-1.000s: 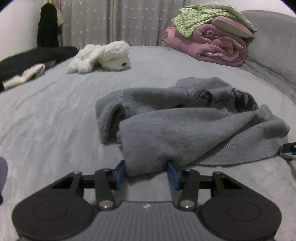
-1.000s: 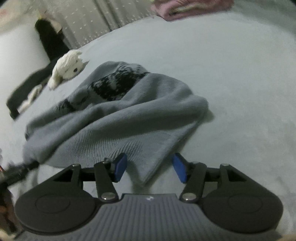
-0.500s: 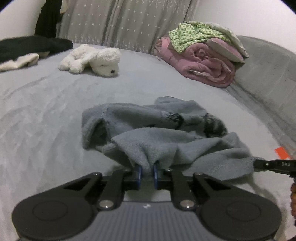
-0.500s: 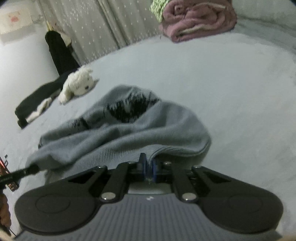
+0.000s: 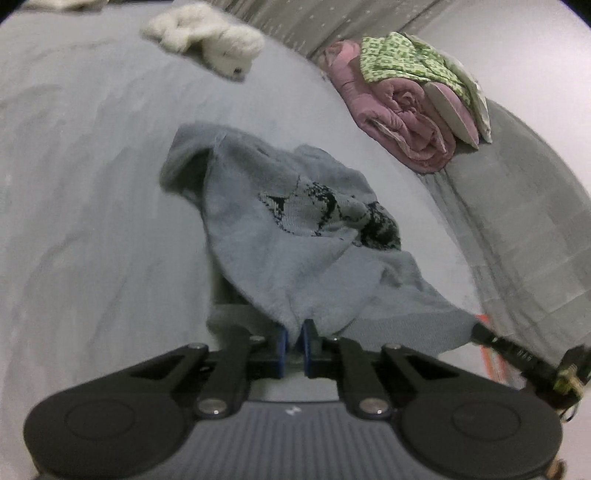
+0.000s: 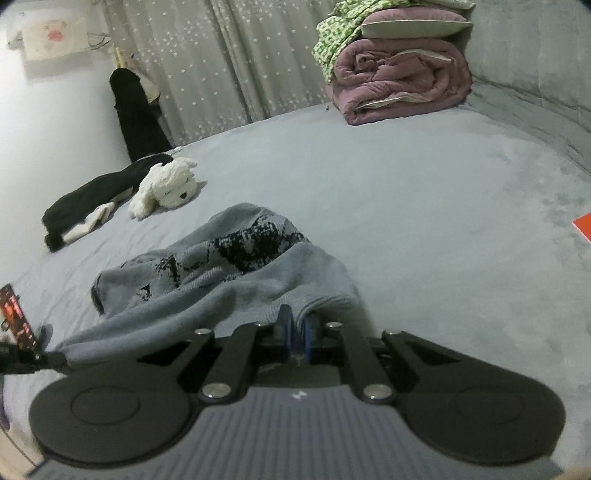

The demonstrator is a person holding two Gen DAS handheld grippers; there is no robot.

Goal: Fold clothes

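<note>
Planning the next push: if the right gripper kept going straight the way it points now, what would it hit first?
Probably the grey sweater itself: the right gripper is shut on its hem, and the bunched body lies directly ahead on the bed.

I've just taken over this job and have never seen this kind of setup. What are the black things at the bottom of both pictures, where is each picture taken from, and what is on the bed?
There is no robot arm. A person holds a two-finger gripper in each hand, with a fisheye camera looking along its fingers. One picture comes from the left gripper, the other from the right gripper; the black shapes are their bodies. Each is shut on an edge of the grey sweater with a black pattern, which is partly raised off the grey bed. Also there: a white plush toy, dark clothes and a folded pink quilt under green patterned bedding.
</note>
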